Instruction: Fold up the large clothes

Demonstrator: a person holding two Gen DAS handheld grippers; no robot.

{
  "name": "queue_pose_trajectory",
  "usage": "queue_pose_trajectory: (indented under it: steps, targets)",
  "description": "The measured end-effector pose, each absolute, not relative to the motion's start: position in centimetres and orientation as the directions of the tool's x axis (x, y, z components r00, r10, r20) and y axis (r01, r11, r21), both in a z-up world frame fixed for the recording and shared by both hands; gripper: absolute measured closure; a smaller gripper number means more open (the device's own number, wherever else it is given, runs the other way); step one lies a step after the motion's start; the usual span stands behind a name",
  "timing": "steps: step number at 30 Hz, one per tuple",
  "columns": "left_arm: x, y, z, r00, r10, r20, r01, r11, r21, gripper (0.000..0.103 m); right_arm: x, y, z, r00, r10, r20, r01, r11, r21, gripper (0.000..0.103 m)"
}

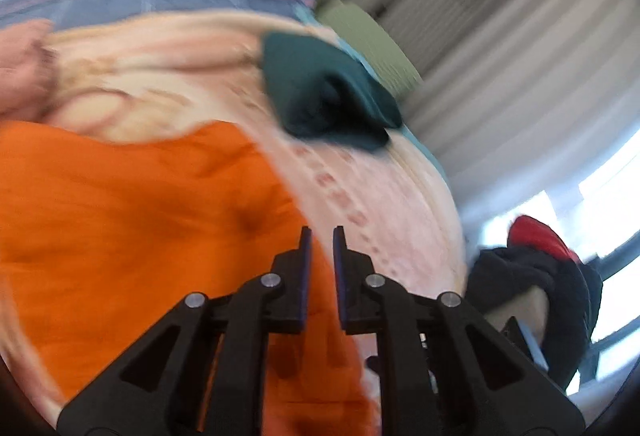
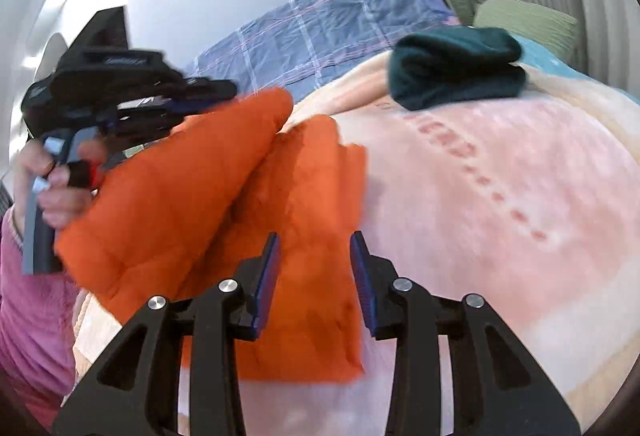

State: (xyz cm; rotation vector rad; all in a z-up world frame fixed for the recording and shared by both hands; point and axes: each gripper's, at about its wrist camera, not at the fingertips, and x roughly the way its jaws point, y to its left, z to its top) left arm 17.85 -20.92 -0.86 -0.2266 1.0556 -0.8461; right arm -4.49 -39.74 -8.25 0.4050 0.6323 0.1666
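Observation:
An orange garment (image 2: 256,220) lies partly folded on a pink blanket (image 2: 500,204) on the bed. It also fills the lower left of the left wrist view (image 1: 140,228). My left gripper (image 1: 322,236) hovers over its right edge with a narrow gap between the fingers and nothing in it. It also shows in the right wrist view (image 2: 208,96), held at the garment's far left corner. My right gripper (image 2: 314,240) is open and empty just above the garment's right part. A folded dark green garment (image 2: 456,68) sits further back on the blanket.
A blue plaid quilt (image 2: 328,24) and green pillows (image 2: 528,20) lie at the head of the bed. White curtains (image 1: 500,48) hang beside the bed. The person's dark sleeve (image 1: 532,288) shows at the right of the left wrist view.

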Motion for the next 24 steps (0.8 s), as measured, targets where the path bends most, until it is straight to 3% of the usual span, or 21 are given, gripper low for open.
queue_pose_trajectory:
  steps: [5, 11, 14, 20, 24]
  targets:
    - [17.8, -24.6, -4.3, 0.129, -0.705, -0.698, 0.559, 0.632, -0.536, 0.092, -5.0, -39.0, -8.1, 0.777, 0.383, -0.500, -0.088, 0.852, 0.516, 0.066]
    - [18.8, -23.7, -7.6, 0.031, -0.778, -0.627, 0.483, 0.561, -0.672, 0.093, -6.6, -34.4, -5.4, 0.765, 0.426, -0.483, -0.239, 0.884, 0.402, 0.055]
    - [17.8, -22.7, -5.1, 0.043, -0.789, -0.613, 0.514, 0.544, -0.664, 0.092, -6.5, -33.8, -5.9, 0.759, 0.422, -0.495, -0.232, 0.887, 0.399, 0.054]
    - [14.2, -14.9, 4.8, 0.335, -0.794, -0.507, 0.664, 0.581, -0.471, 0.076, -6.4, -33.2, -4.8, 0.777, 0.427, -0.463, -0.253, 0.885, 0.391, 0.054]
    - [13.3, -6.6, 6.3, 0.601, -0.662, -0.448, 0.571, 0.748, -0.339, 0.070, -6.9, -31.4, -2.2, 0.790, 0.465, -0.399, -0.340, 0.875, 0.345, 0.051]
